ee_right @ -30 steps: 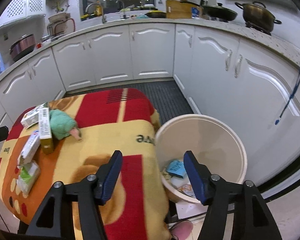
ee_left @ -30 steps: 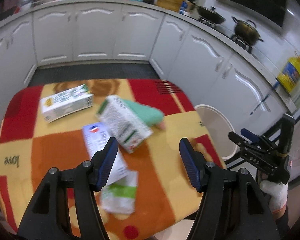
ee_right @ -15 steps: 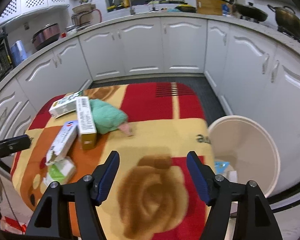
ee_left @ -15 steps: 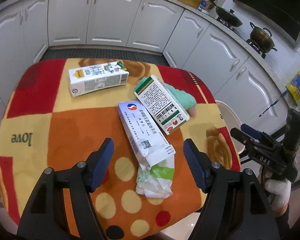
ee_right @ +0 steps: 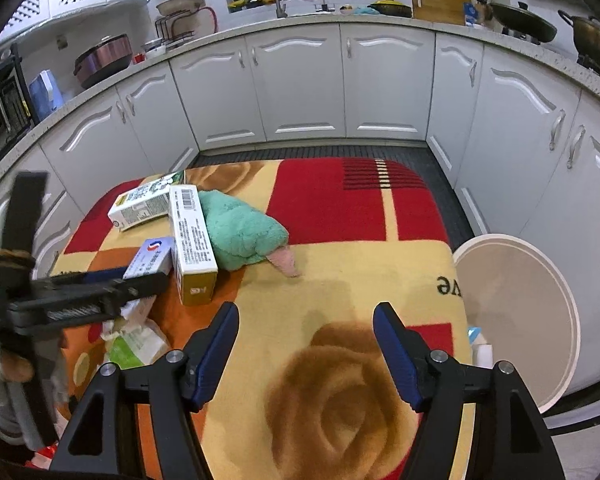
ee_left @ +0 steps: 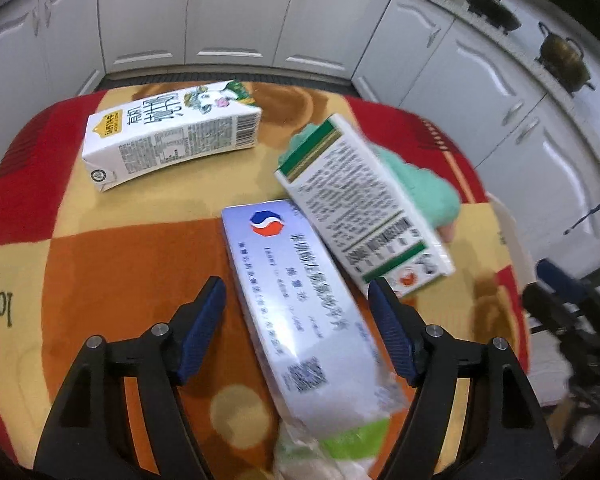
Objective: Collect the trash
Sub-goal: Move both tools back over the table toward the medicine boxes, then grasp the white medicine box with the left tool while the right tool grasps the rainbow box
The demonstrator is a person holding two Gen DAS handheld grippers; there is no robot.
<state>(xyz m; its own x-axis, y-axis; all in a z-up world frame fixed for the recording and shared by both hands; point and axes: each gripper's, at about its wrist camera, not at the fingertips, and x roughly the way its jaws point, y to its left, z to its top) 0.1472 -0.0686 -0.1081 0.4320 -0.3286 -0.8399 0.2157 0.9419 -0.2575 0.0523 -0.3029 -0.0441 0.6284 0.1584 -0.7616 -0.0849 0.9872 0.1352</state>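
My left gripper (ee_left: 298, 300) is open and low over a long white-blue box (ee_left: 300, 312), one finger on either side of it, not closed on it. A green-white wrapper (ee_left: 348, 440) lies at the box's near end. A white-green carton (ee_left: 364, 208) leans on a green plush cloth (ee_left: 424, 188). A milk carton (ee_left: 168, 140) lies at the far left. My right gripper (ee_right: 306, 320) is open and empty above the blanket, with the white bin (ee_right: 516, 320) to its right. The left gripper (ee_right: 156, 280) shows at the left of the right wrist view.
The red, orange and yellow blanket (ee_right: 340, 380) covers the table. White kitchen cabinets (ee_right: 300, 88) curve around behind it, with dark floor between. The bin holds some trash (ee_right: 476, 340) at its near rim.
My left gripper has moved forward and down onto the white-blue box, which now lies between its fingers. My right gripper has swung left from the bin to over the blanket.
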